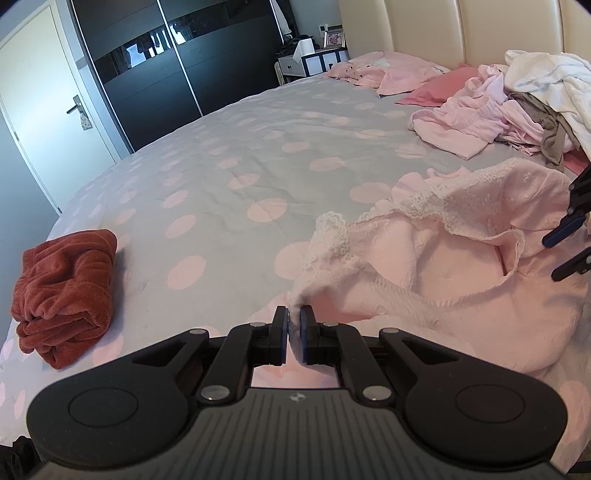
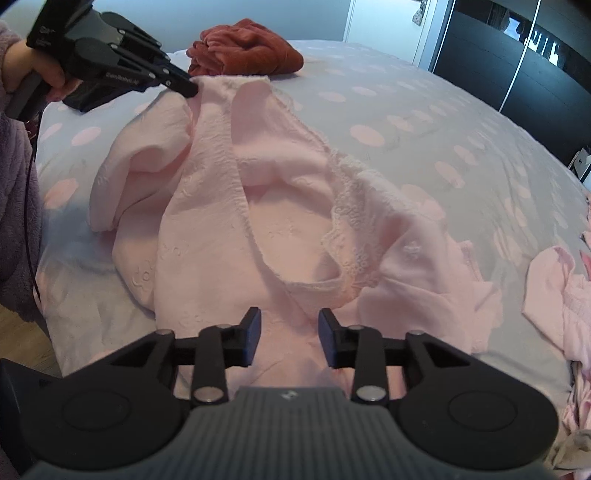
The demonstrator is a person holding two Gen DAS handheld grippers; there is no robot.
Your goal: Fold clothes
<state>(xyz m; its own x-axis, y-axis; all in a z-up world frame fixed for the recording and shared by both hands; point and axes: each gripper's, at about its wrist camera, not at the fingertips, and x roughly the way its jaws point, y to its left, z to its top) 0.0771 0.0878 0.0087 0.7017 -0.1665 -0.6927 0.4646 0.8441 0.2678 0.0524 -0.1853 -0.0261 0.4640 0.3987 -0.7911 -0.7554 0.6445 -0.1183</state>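
A pale pink garment with lace trim (image 1: pixel 443 266) (image 2: pixel 277 206) lies crumpled on the dotted bed cover (image 1: pixel 221 184). My left gripper (image 1: pixel 293 314) (image 2: pixel 192 88) is shut on a bunched edge of it, with cloth pinched between the pads. A person's hand (image 2: pixel 40 74) holds that gripper at the top left of the right wrist view. My right gripper (image 2: pixel 290 321) (image 1: pixel 550 258) stands open just above the near part of the same garment, with nothing pinched between its fingers.
A folded rust-red garment (image 1: pixel 66 291) (image 2: pixel 247 48) sits near the bed's edge beyond the left gripper. A heap of pink, white and grey clothes (image 1: pixel 517 110) lies by the cream headboard (image 1: pixel 443 29). A dark wardrobe (image 1: pixel 166 74) and a door (image 1: pixel 37 110) stand behind.
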